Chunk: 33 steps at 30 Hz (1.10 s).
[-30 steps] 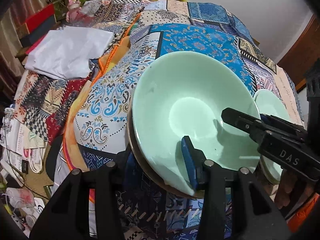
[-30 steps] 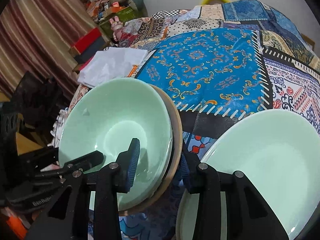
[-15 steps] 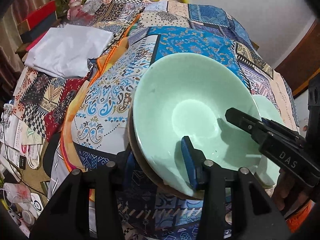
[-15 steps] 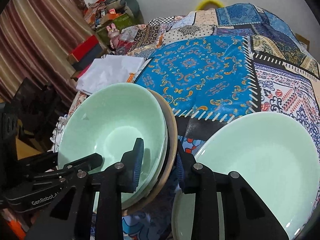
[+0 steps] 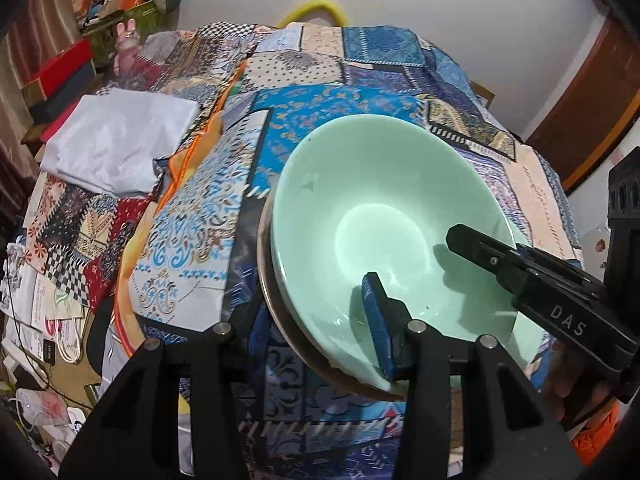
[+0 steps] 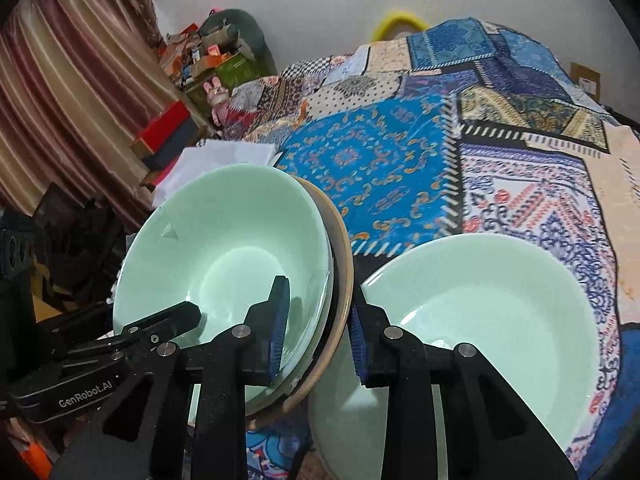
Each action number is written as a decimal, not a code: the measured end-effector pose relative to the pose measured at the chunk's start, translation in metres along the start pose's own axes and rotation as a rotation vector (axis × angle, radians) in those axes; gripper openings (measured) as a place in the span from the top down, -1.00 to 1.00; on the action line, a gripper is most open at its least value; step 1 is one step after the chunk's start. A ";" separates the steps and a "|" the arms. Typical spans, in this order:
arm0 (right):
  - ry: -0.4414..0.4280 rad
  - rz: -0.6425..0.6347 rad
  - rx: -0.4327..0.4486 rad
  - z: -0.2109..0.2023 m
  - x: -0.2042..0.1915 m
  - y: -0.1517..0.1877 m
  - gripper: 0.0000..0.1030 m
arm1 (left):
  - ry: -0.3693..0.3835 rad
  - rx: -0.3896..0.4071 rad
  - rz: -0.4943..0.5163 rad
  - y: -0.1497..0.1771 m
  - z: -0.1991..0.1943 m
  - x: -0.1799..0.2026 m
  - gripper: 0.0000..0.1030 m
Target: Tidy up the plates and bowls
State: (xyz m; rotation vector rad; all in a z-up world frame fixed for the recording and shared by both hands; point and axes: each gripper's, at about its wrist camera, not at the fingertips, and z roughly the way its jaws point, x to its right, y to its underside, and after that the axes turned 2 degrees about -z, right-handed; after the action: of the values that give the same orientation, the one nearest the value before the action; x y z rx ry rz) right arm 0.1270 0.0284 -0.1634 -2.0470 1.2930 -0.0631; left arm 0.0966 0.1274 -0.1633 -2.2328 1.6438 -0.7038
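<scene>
A stack of pale green bowls on a brown plate (image 5: pixel 380 232) (image 6: pixel 228 272) is lifted and tilted above the patchwork cloth. My left gripper (image 5: pixel 316 336) is shut on the stack's near rim, one blue pad inside the top bowl. My right gripper (image 6: pixel 316 340) is shut on the stack's right rim, with the brown plate's edge (image 6: pixel 344 280) between its pads. Each gripper shows in the other's view. A second pale green plate (image 6: pixel 488 320) lies on the cloth at the right, below my right gripper.
A patchwork cloth (image 6: pixel 400 152) covers the table. A folded white cloth (image 5: pixel 116 144) lies at the left. Boxes and clutter (image 6: pixel 172 128) stand by a striped curtain at far left. Papers and cables (image 5: pixel 36 320) lie on the floor below left.
Both grippers have raised the stack and tilted it more. The table has dropped lower in both views. The grips are unchanged.
</scene>
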 end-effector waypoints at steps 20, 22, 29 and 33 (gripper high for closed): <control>0.059 0.052 0.065 -0.051 0.047 0.008 0.50 | 0.059 -0.010 0.081 0.000 -0.001 0.066 0.18; 0.062 0.061 0.066 -0.055 0.052 0.010 0.50 | 0.064 -0.013 0.090 0.002 0.000 0.073 0.18; 0.082 0.089 0.075 -0.069 0.071 0.020 0.50 | 0.083 -0.033 0.111 0.006 0.006 0.095 0.19; 0.098 0.104 0.075 -0.076 0.079 0.026 0.50 | 0.091 -0.051 0.127 0.011 0.013 0.108 0.19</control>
State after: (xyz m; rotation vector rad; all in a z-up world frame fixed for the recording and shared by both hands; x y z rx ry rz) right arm 0.1164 -0.0830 -0.1463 -1.9305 1.4337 -0.1635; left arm 0.1198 0.0204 -0.1558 -2.1368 1.8483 -0.7479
